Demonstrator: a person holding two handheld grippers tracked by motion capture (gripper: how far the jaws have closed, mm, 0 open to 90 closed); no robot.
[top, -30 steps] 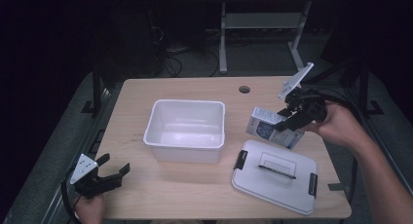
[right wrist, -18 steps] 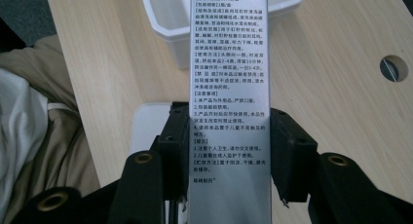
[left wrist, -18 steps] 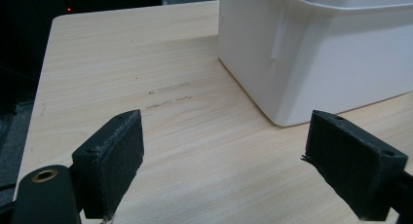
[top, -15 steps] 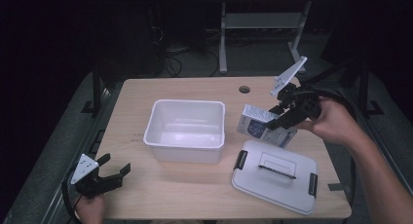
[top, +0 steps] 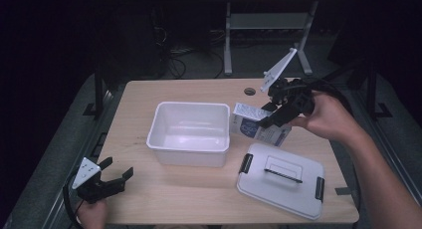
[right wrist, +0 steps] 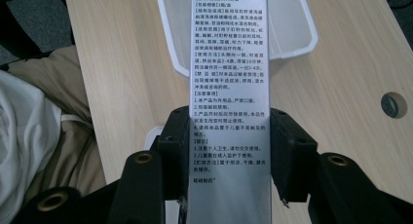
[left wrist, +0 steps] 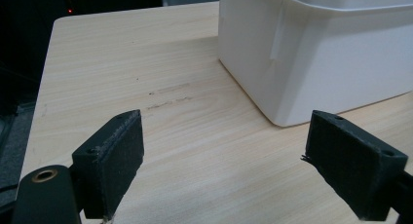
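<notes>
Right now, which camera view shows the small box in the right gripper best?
The right gripper view: the box runs up between the jaws, its printed side readable. The high view shows the box small, held beside the white bin. The left gripper view shows the bin.

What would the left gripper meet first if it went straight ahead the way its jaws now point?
Most likely the white tub. The left gripper is open and holds nothing, with bare table ahead of it; the tub's near corner stands in line, slightly toward one jaw, though depth is hard to judge.
</notes>
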